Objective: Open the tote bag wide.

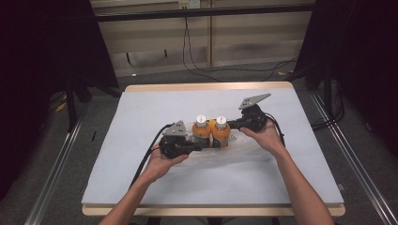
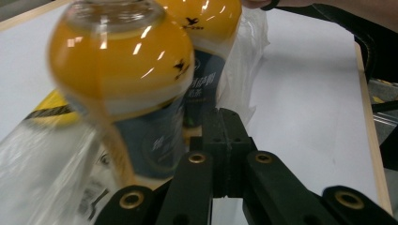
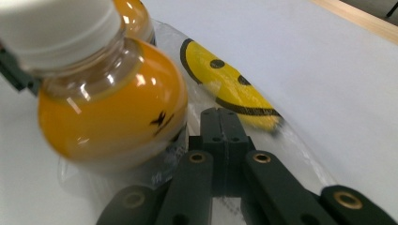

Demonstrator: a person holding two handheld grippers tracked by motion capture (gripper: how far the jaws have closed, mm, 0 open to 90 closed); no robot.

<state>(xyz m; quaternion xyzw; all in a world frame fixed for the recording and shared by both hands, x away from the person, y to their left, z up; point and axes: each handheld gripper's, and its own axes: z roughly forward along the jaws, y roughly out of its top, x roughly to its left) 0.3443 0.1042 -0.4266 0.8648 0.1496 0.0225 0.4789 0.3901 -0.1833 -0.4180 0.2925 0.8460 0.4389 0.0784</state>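
Note:
Two orange juice bottles with white caps, one (image 1: 200,129) to the left of the other (image 1: 221,131), stand side by side mid-table inside a clear plastic bag (image 1: 234,152). The bag carries a yellow smiley face (image 3: 225,84). My left gripper (image 1: 202,143) comes in from the left, jaws pressed together at the foot of the near bottle (image 2: 122,70). My right gripper (image 1: 231,126) reaches in from the right, jaws together over the bag film beside its near bottle (image 3: 108,103). Whether either gripper pinches the film I cannot tell.
The bag rests on a white mat (image 1: 141,112) covering a wooden table (image 1: 206,86). Black cables (image 1: 145,159) trail from both grippers toward the front. Dark curtains and metal rails flank the table.

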